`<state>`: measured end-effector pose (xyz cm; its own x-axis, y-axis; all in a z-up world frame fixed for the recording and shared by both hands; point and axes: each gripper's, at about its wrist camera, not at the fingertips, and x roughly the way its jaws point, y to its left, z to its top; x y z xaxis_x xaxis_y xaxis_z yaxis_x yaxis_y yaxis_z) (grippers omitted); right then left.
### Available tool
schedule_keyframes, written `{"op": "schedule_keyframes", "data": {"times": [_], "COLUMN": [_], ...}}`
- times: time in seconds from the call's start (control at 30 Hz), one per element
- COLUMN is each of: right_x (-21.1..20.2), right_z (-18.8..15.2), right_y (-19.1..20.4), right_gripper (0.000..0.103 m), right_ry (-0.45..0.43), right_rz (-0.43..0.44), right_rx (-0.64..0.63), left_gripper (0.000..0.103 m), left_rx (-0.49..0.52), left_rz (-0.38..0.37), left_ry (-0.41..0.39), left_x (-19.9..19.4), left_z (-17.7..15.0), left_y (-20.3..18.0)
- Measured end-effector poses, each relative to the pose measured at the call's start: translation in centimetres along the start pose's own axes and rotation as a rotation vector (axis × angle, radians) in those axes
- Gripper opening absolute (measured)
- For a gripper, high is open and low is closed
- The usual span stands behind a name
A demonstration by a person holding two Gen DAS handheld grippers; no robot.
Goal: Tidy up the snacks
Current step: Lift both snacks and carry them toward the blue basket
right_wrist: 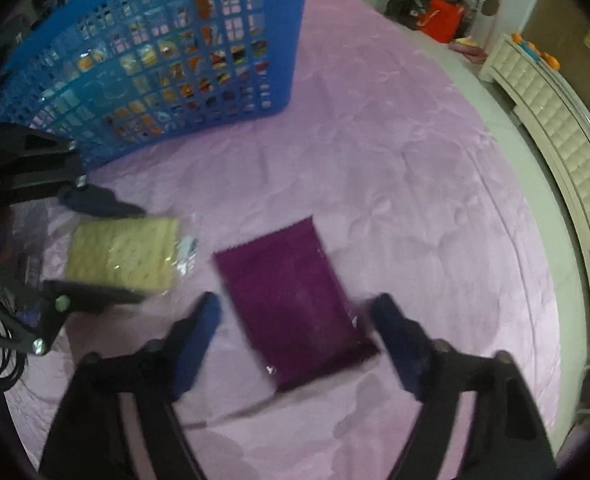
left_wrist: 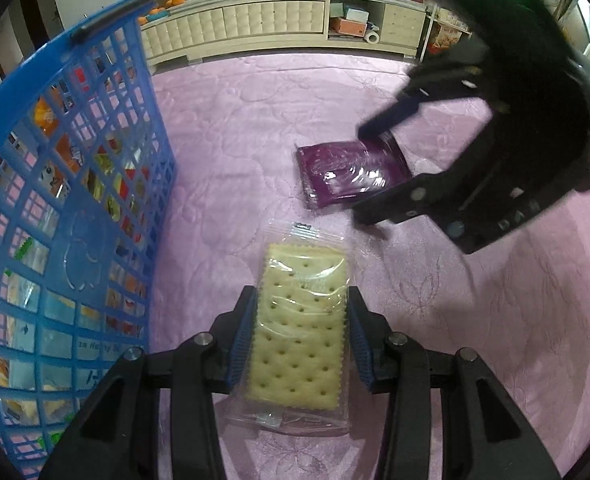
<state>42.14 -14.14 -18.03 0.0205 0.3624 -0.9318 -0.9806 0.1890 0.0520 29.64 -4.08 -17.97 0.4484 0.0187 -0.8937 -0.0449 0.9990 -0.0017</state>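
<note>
My left gripper (left_wrist: 301, 296) is shut on a clear packet of pale crackers (left_wrist: 299, 328), its blue pads pressing both long sides just above the pink quilt. In the right wrist view the same cracker packet (right_wrist: 123, 256) sticks out of the left gripper (right_wrist: 135, 254) at the left edge. A purple snack packet (right_wrist: 291, 288) lies flat on the quilt. My right gripper (right_wrist: 295, 308) stands over it, jaws open and straddling its near end, with a gap to the pads. From the left wrist view the right gripper (left_wrist: 362, 174) reaches down over the purple packet (left_wrist: 335, 168).
A blue lattice basket (left_wrist: 75, 200) (right_wrist: 155, 72) holding several snack packets stands on the pink quilt (left_wrist: 255, 120), left of both packets. A cream padded cabinet (left_wrist: 275, 20) runs along the far side, with oranges on its end. A red bag (right_wrist: 441, 18) sits on the floor.
</note>
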Motion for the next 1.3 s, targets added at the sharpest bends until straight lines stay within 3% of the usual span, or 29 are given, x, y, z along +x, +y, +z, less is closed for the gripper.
{"op": "schedule_keyframes", "data": {"times": [0.07,0.37,0.57,0.77,1.0,1.3], "right_x": [-0.6,-2.9,-4.6,-6.8,-13.0,-16.7], "right_z": [-1.2,-7.3,-10.9,-10.9,-12.1,-7.4], "right_y": [0.8,5.2,9.7,13.2,18.4,22.6], "right_gripper": [0.052,0.051,0.051,0.051,0.051,0.051], "right_ry": [-0.006,-0.076,-0.045,-0.047,-0.096,-0.117], "right_rz": [-0.017,-0.097,-0.176,-0.231,-0.316,-0.424], "right_rx": [0.028,0.303,0.443,0.511,0.528,0.465], "left_gripper": [0.041,0.041,0.041,0.041,0.041,0.041], "left_rx": [-0.003,-0.01,0.019,0.069,0.06,0.05], "left_rz": [0.003,0.007,0.0,0.003,-0.03,-0.098], "left_ry": [-0.012,-0.018,-0.037,-0.114,-0.18,-0.294], "left_x": [0.0,-0.9,-2.1,-5.3,-10.0,-16.9], "left_z": [-0.2,-1.3,-2.5,-2.9,-3.7,-5.1], "left_y": [0.0,0.2,-0.3,-0.9,-0.3,2.2]}}
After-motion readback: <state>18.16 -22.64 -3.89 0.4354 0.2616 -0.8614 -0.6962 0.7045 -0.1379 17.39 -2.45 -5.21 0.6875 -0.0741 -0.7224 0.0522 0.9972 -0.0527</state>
